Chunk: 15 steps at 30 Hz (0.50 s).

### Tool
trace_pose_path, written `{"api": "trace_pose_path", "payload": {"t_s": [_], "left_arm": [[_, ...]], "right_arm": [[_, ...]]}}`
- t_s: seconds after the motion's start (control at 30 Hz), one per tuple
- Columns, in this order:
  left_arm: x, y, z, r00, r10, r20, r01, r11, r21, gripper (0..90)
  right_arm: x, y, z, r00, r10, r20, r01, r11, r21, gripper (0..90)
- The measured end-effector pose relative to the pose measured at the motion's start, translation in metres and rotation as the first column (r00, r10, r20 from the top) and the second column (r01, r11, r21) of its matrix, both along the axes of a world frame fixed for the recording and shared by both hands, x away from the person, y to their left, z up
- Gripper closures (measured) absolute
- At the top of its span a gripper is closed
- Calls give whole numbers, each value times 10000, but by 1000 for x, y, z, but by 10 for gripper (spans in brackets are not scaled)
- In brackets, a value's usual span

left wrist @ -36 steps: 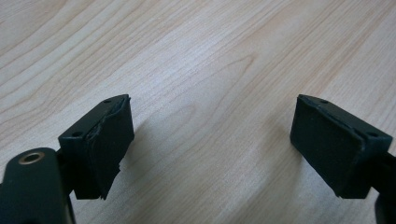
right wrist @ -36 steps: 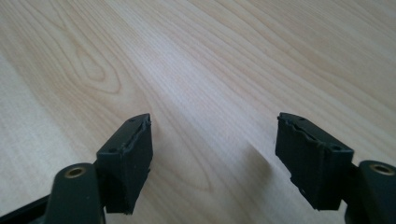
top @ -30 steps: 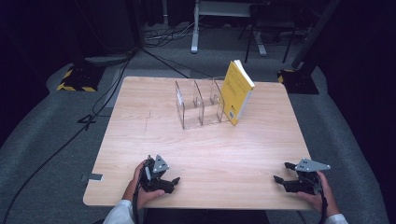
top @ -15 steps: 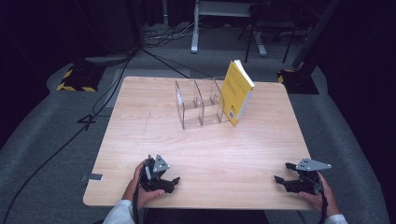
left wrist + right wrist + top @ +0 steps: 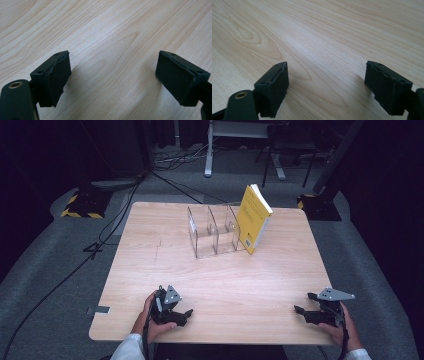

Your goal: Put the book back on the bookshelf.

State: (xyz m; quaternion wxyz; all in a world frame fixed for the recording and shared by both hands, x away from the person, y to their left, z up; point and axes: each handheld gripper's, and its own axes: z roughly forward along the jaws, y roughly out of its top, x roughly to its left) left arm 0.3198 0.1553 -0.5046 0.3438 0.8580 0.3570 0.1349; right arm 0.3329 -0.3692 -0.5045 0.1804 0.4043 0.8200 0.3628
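Note:
A yellow book [image 5: 254, 218] stands tilted at the right end of a clear plastic divider rack [image 5: 212, 230], at the far middle of the wooden table [image 5: 215, 275]. My left gripper [image 5: 184, 316] rests near the front left edge, held by a hand, open with nothing between its jaws. In the left gripper view its pads [image 5: 56, 77] sit wide apart just over bare wood. My right gripper [image 5: 302, 309] rests near the front right edge, also open and empty. The right gripper view has its pads [image 5: 274, 87] spread over bare wood.
The rack has several upright clear partitions with vacant slots left of the book. Cables [image 5: 100, 240] trail over the grey floor at left. A yellow-and-black striped stand base [image 5: 80, 205] and a desk frame [image 5: 240, 150] stand beyond the table.

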Motion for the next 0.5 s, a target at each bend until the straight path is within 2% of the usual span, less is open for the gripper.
{"api": "trace_pose_path", "payload": {"t_s": [0.5], "left_arm": [[1,-2,0,10000,-45,-6,45,10000,-74,135]], "right_arm": [[0,0,0,10000,-27,-3,27,10000,2,201]]}}
